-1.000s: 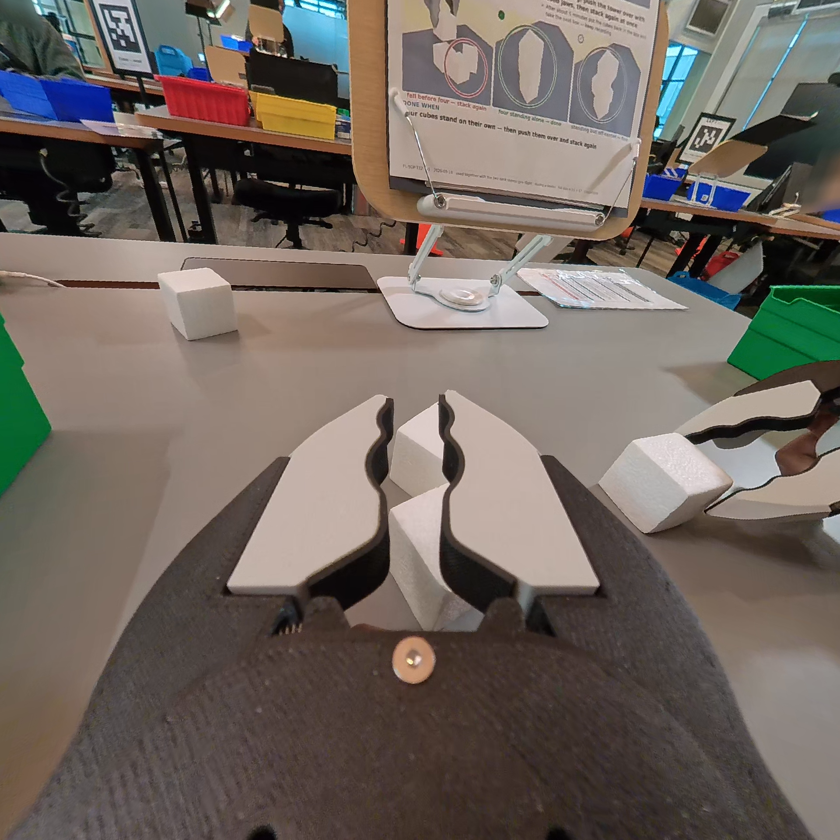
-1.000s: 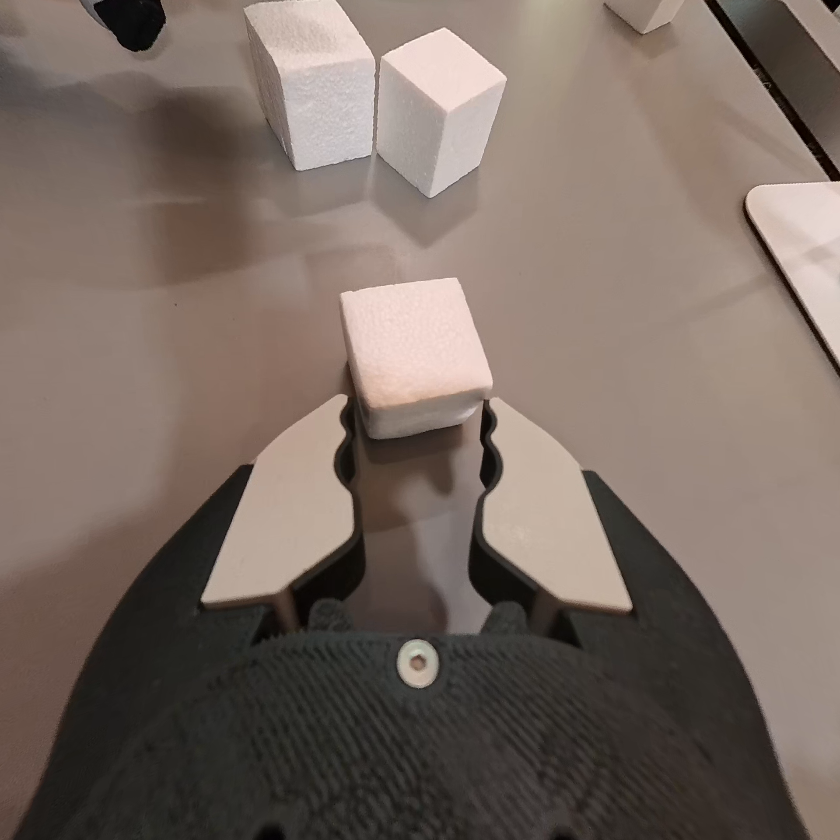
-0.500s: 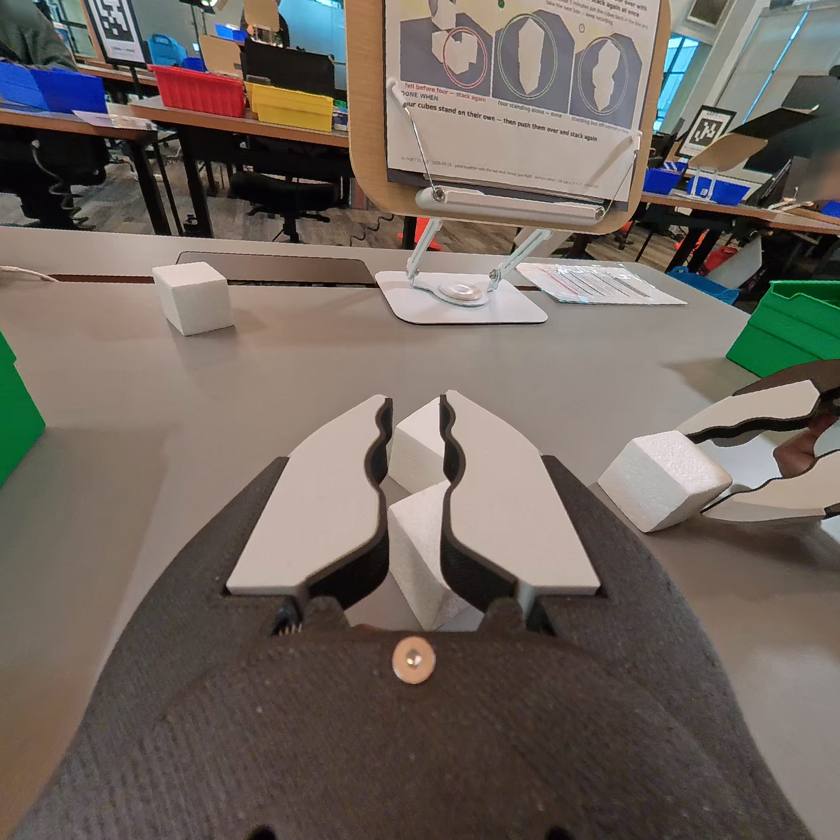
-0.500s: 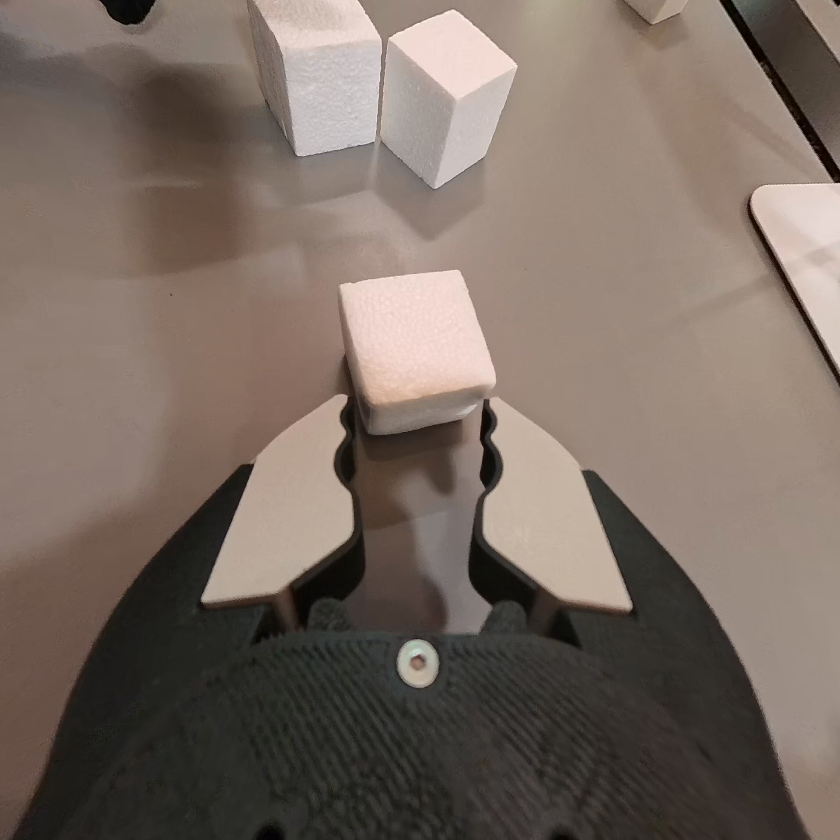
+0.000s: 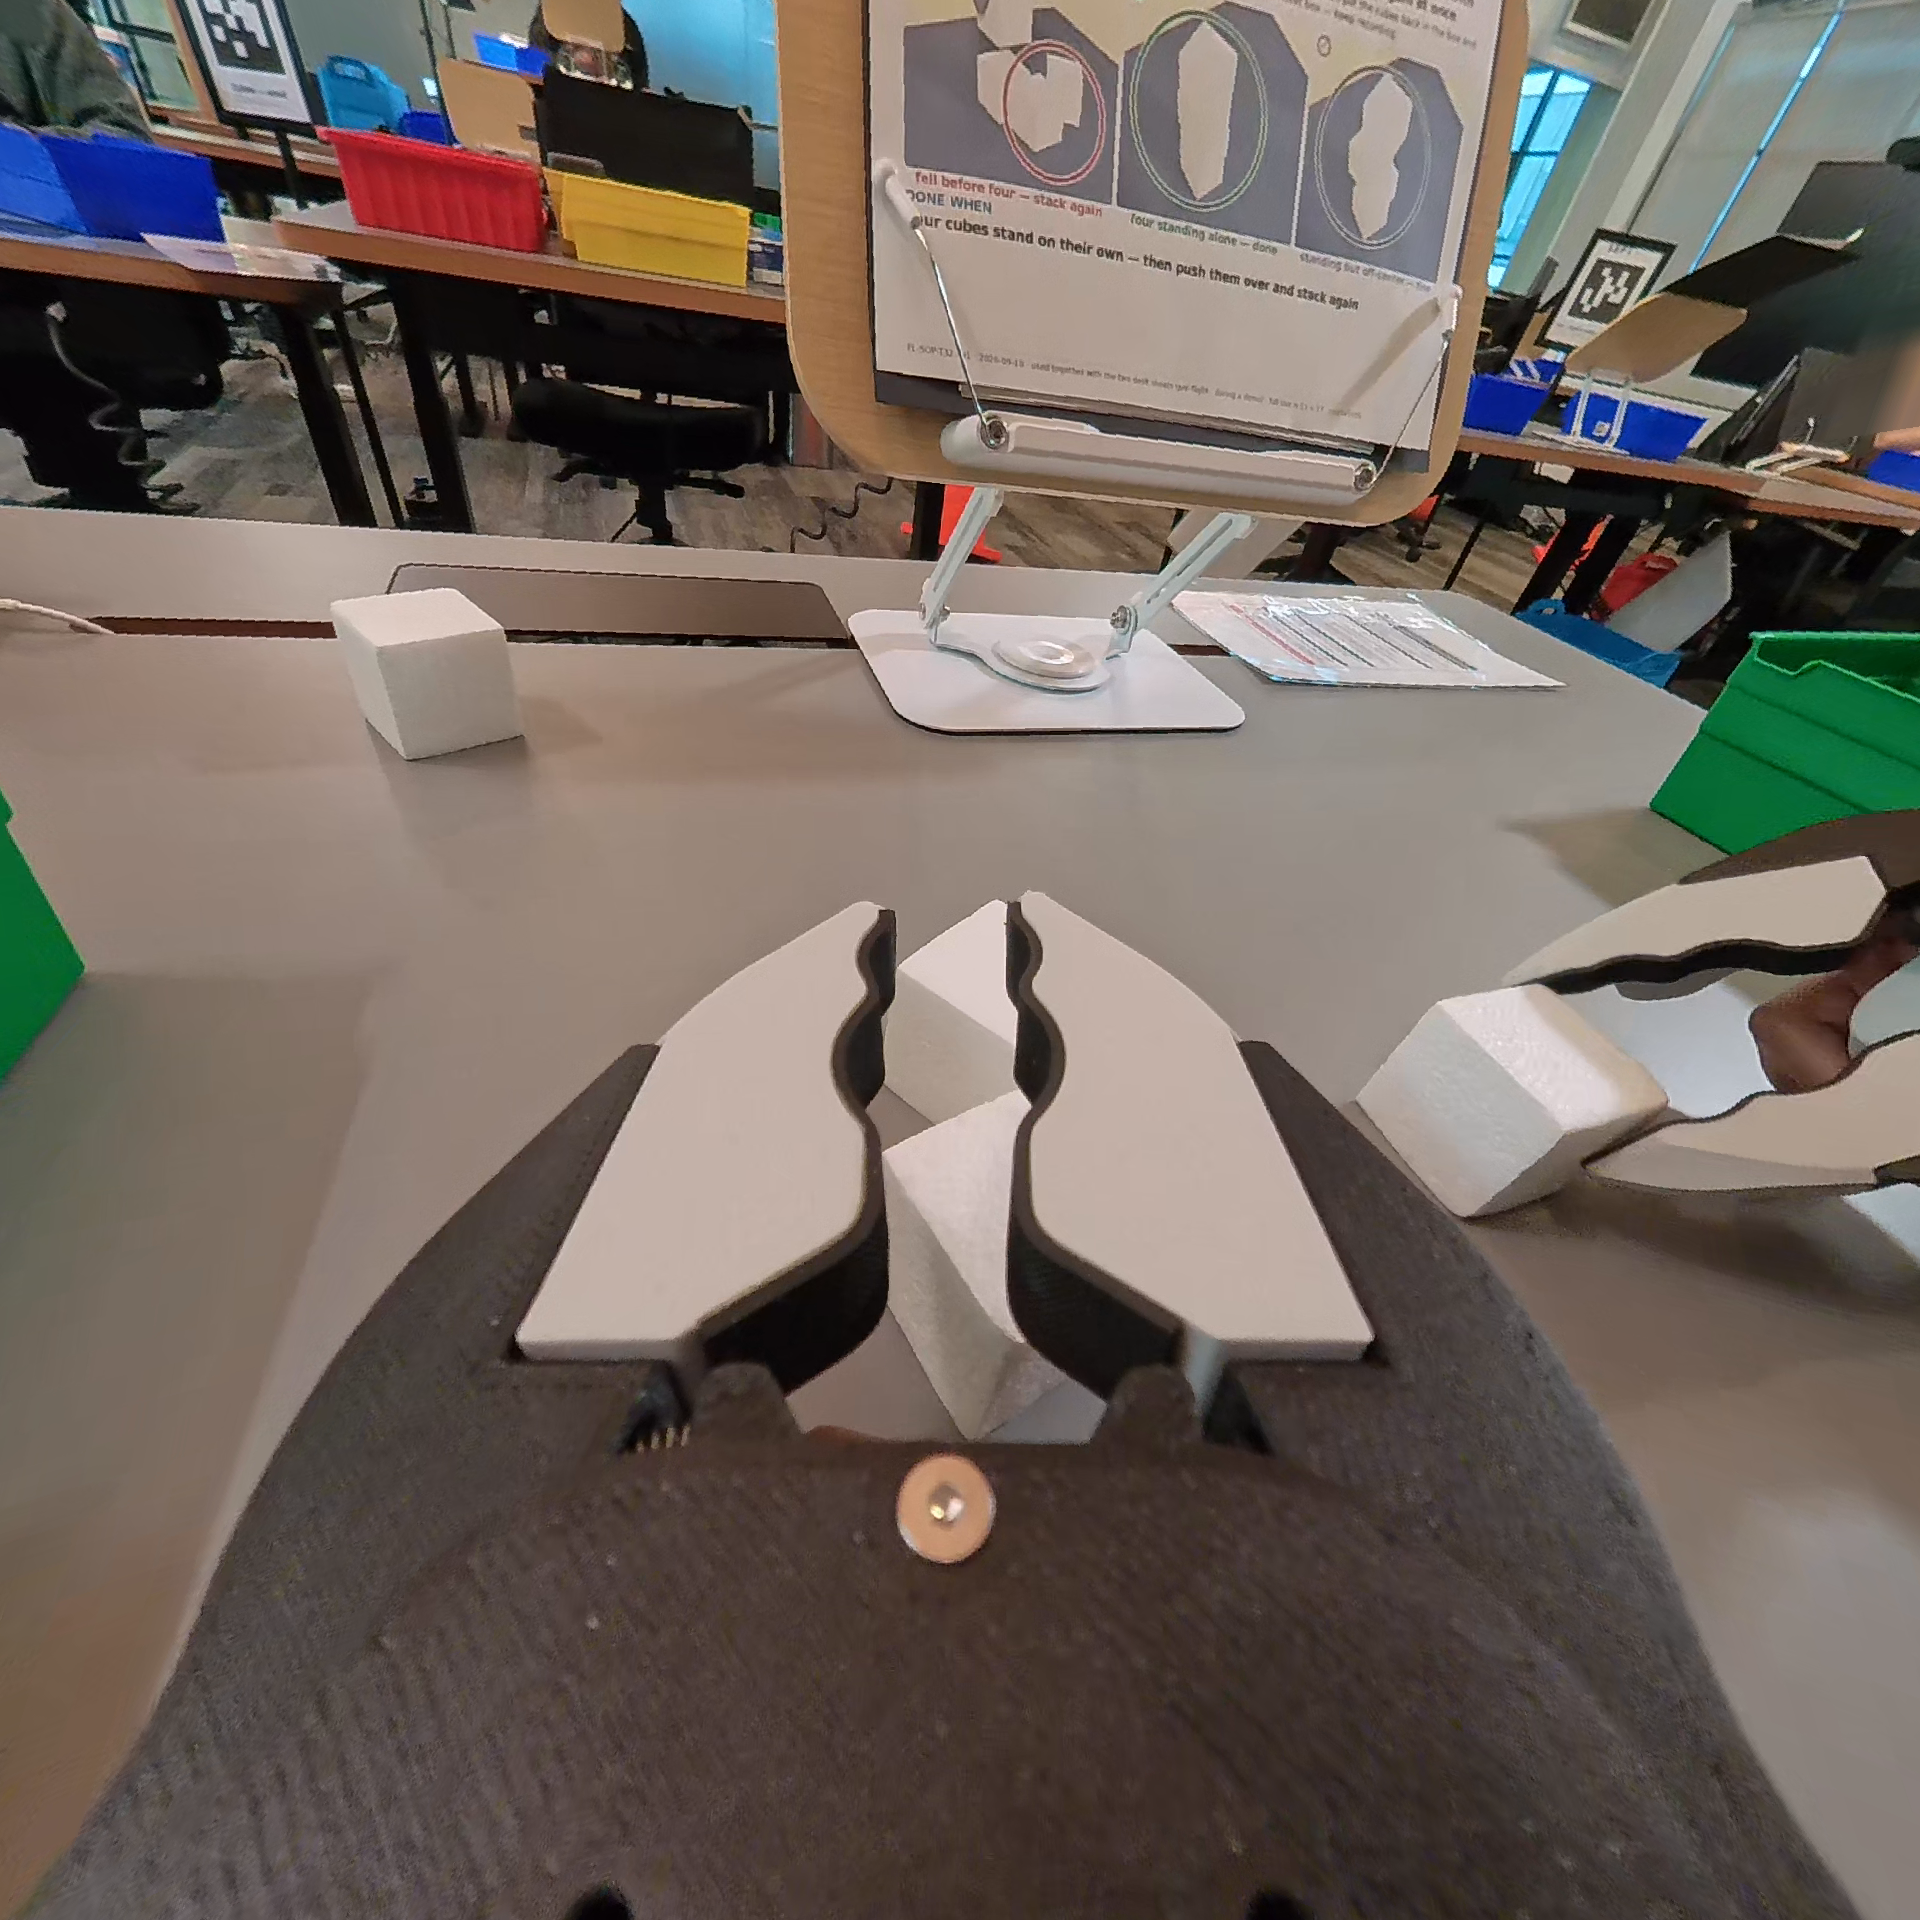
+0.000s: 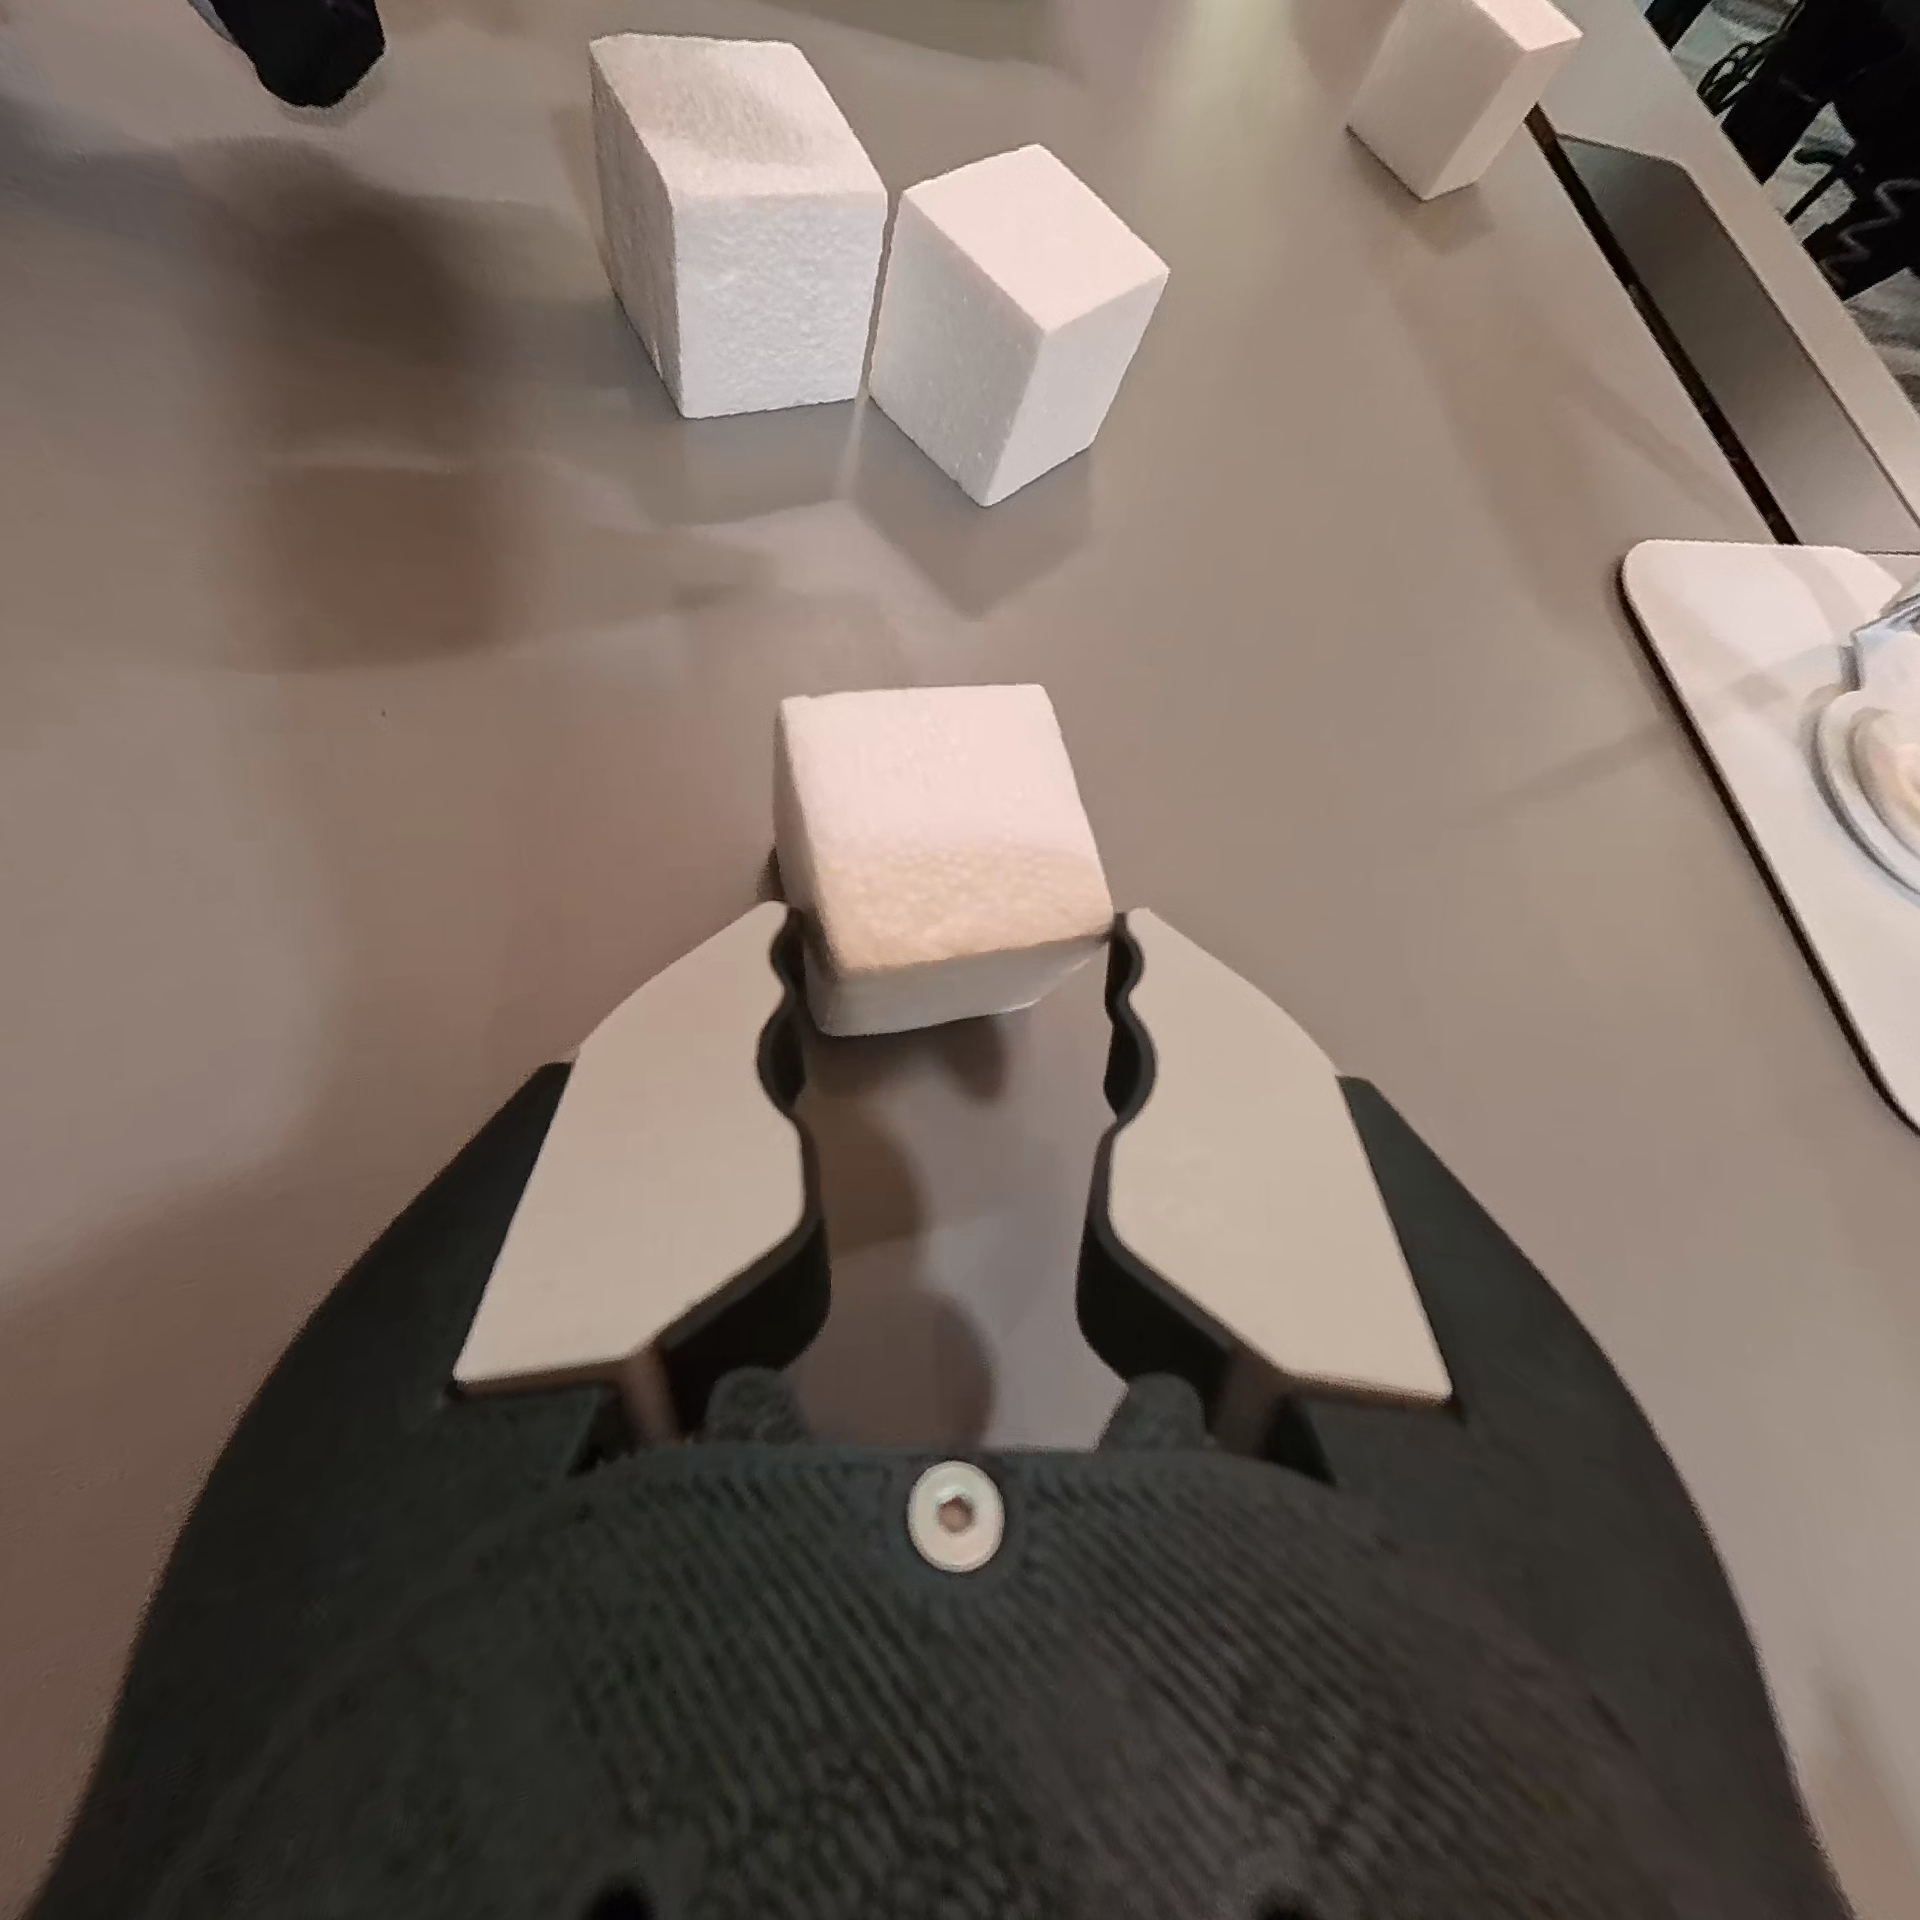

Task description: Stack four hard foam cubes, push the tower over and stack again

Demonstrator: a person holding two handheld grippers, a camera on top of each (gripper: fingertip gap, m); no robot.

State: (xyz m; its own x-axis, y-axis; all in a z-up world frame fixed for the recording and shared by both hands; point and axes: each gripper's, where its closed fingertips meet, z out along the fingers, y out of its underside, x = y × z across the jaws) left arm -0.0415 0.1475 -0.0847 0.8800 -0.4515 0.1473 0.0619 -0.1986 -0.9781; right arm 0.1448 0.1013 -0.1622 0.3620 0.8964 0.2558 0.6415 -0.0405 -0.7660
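Note:
Several white foam cubes lie on a grey table [image 6: 1351, 623]. My right gripper [image 6: 951, 920] is open, low over the table, with one cube [image 6: 925, 821] just between its fingertips. That cube [image 5: 1496, 1091] and the right fingers [image 5: 1714, 914] also show in the left wrist view. My left gripper [image 5: 945, 914] is shut and empty, held above two cubes that stand side by side [image 6: 748, 197] [image 6: 1018, 312]. Through its narrow gap I see parts of them [image 5: 951, 997] [image 5: 956, 1247]. Another cube [image 5: 426, 670] sits at the far left, also in the right wrist view [image 6: 1455, 83].
A document stand with a wooden board [image 5: 831, 260] and a white base [image 5: 1049, 675] stands at the table's back; the base shows again in the right wrist view [image 6: 1766, 727]. Green bins sit at the right [image 5: 1808, 738] and left [image 5: 26, 935]. A laminated sheet [image 5: 1351, 644] lies beside the base. Left tips to right tips: about 20 cm.
My right gripper has edged forward, so the cube sits slightly deeper between its tips. Its jaws kept the same width. My left gripper shifted only slightly and stayed shut.

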